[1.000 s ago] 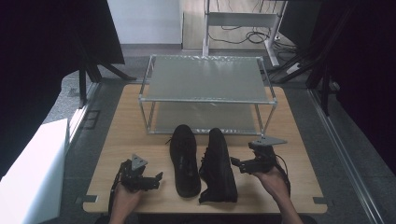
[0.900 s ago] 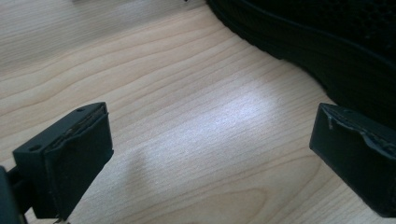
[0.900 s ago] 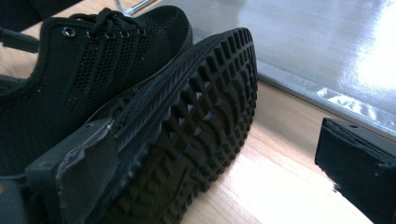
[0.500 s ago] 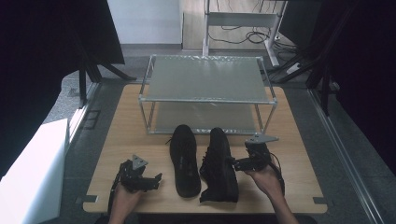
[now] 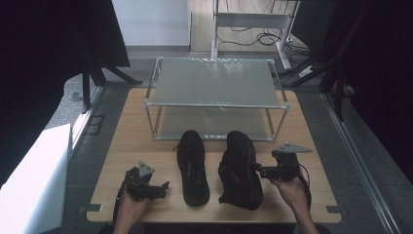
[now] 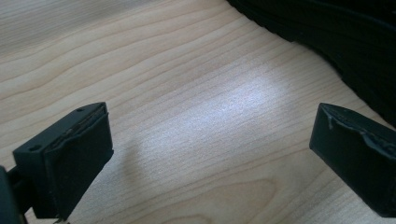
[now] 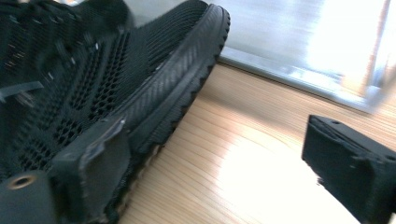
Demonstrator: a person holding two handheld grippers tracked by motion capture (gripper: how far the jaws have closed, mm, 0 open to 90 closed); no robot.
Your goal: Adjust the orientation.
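Two black mesh shoes lie side by side on the wooden table (image 5: 122,146), the left shoe (image 5: 192,168) and the right shoe (image 5: 239,168), toes toward the rack. My right gripper (image 5: 259,170) is at the right shoe's outer side. In the right gripper view it (image 7: 219,158) stands open, one jaw close against the ridged sole of the right shoe (image 7: 93,79), the other over bare wood. My left gripper (image 5: 163,187) rests low on the table left of the left shoe. It (image 6: 219,140) is open with only wood between the jaws, and the left shoe's edge (image 6: 327,28) lies beyond.
A two-tier metal-framed rack (image 5: 214,105) with frosted shelves stands at the table's far half, just behind the shoes; its lower rail (image 7: 303,70) is near the right shoe's toe. A white box (image 5: 34,180) sits off the table's left side.
My right gripper has moved left and a little nearer, up to the right shoe's side. The left gripper and both shoes have stayed put.
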